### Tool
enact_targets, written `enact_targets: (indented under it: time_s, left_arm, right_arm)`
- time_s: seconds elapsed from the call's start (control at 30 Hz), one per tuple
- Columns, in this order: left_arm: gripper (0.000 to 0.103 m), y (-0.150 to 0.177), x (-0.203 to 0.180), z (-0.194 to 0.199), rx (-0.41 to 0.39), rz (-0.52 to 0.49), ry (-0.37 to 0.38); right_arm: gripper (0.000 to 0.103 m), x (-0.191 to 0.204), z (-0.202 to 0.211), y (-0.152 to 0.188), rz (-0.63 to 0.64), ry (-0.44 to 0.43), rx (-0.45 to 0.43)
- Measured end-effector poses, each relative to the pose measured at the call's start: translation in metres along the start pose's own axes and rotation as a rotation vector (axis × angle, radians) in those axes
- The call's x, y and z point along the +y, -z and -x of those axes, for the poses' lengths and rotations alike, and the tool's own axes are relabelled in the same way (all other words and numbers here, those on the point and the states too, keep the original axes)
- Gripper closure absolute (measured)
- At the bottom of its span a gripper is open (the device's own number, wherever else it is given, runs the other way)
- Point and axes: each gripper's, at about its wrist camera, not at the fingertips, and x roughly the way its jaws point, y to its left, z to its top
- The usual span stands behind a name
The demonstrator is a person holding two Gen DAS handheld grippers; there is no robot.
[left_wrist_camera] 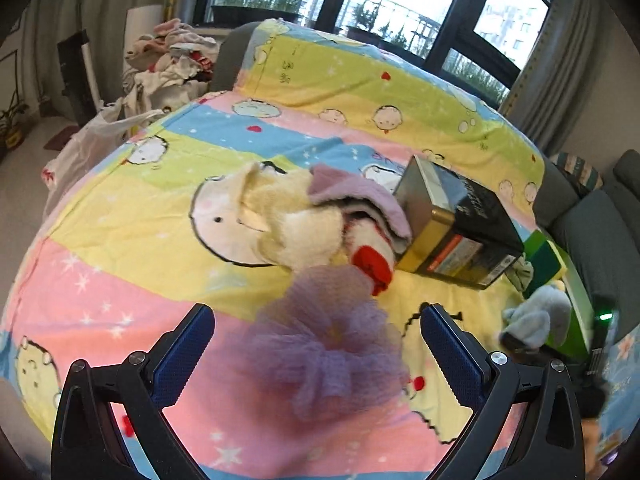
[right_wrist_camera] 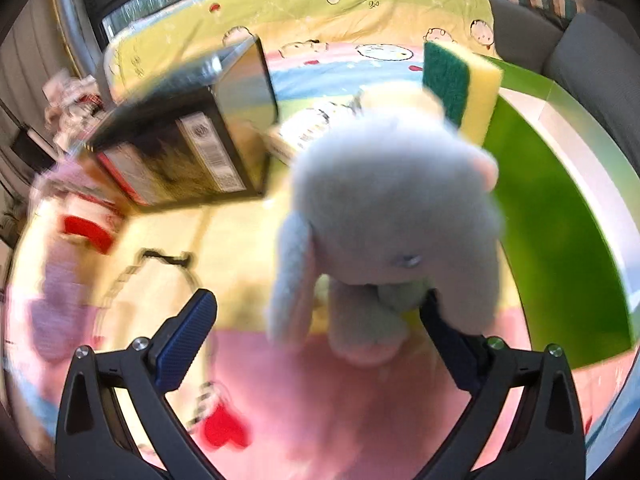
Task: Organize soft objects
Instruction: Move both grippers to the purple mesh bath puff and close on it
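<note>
Both grippers have their jaws spread: the left gripper (left_wrist_camera: pixel 318 344) straddles the purple mesh pouf (left_wrist_camera: pixel 320 344) on the cartoon bedspread (left_wrist_camera: pixel 120 280), the right gripper (right_wrist_camera: pixel 320 328) frames the grey plush toy (right_wrist_camera: pixel 392 216). Beyond lies the green box (right_wrist_camera: pixel 560 220) with a sponge (right_wrist_camera: pixel 460 88). Likely step: grasping; next, close and carry boxward.

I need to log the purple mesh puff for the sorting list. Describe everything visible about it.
The purple mesh puff is a gathered ball of fine lilac netting, ruffled in loose folds around a bunched centre. It looks light, airy and partly see-through. It lies on the cartoon-print sheet, between the open fingers of the left gripper, which do not visibly touch it. Its far edge reaches the red-toed sock in the soft pile. In the right wrist view it is only a blur.
</note>
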Motion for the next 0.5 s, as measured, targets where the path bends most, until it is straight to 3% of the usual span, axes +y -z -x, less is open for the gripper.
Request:
enact_targets:
  time_s: [0.1, 0.2, 0.27, 0.4, 0.5]
  left_arm:
    - [0.002, 0.004, 0.005, -0.005, 0.026, -0.018, -0.007]
    - [0.016, 0.011, 0.010, -0.014, 0.077, -0.003, -0.011]
    - [0.017, 0.017, 0.015, -0.022, 0.126, 0.020, 0.015]
    - [0.025, 0.025, 0.024, -0.031, 0.218, 0.142, 0.129]
    - [0.026, 0.030, 0.030, -0.040, 0.252, 0.180, 0.143]
  right_arm:
    - [0.002, 0.015, 0.033, -0.004, 0.031, -0.106, -0.036]
    - [0.003, 0.033, 0.051, -0.007, 0.063, -0.149, -0.078]
    - [0.007, 0.048, 0.056, -0.012, 0.077, -0.209, -0.080]
    - [0.039, 0.087, 0.051, -0.014, 0.087, -0.287, -0.040]
    - [0.044, 0.125, 0.029, -0.011, 0.145, -0.375, 0.065]
